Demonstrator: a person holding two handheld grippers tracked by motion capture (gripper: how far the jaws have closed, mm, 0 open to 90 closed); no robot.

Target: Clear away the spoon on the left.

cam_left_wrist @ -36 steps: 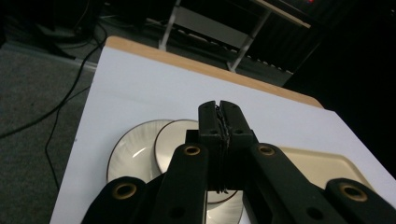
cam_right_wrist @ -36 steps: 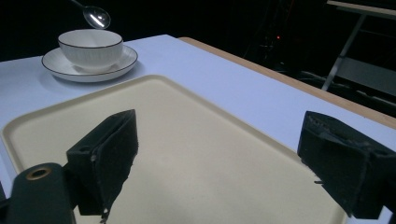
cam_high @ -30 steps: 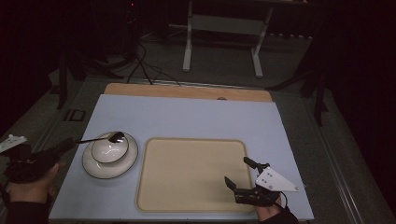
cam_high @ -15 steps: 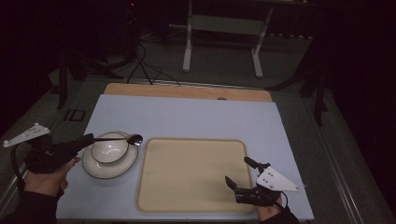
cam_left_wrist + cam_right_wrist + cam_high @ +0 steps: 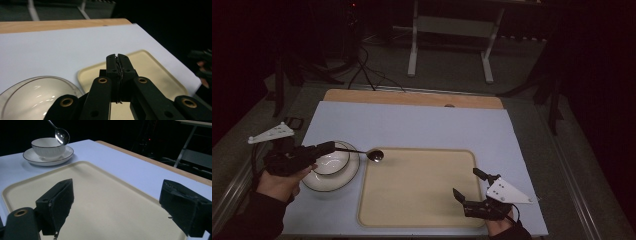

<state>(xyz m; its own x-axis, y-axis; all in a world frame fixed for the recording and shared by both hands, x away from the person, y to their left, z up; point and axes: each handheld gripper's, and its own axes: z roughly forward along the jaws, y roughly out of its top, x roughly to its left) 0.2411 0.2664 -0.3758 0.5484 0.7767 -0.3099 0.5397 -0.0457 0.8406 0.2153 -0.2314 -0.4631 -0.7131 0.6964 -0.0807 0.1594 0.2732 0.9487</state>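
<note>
Metal spoon | left tongs clamp handle, level | over bowl

Spoons: one spoon, above the tray's left edge
Bowls: one bowl, near the table's left edge
Saucers: one saucer, under the bowl
Trays: one tray, toward the table's near edge
Grippers: two, left gripper and right gripper

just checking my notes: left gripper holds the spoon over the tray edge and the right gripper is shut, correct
Not quite. The right gripper is open: the right gripper view shows its jaws wide apart over the tray. The rest holds: the left gripper holds the spoon at the tray edge.
</note>
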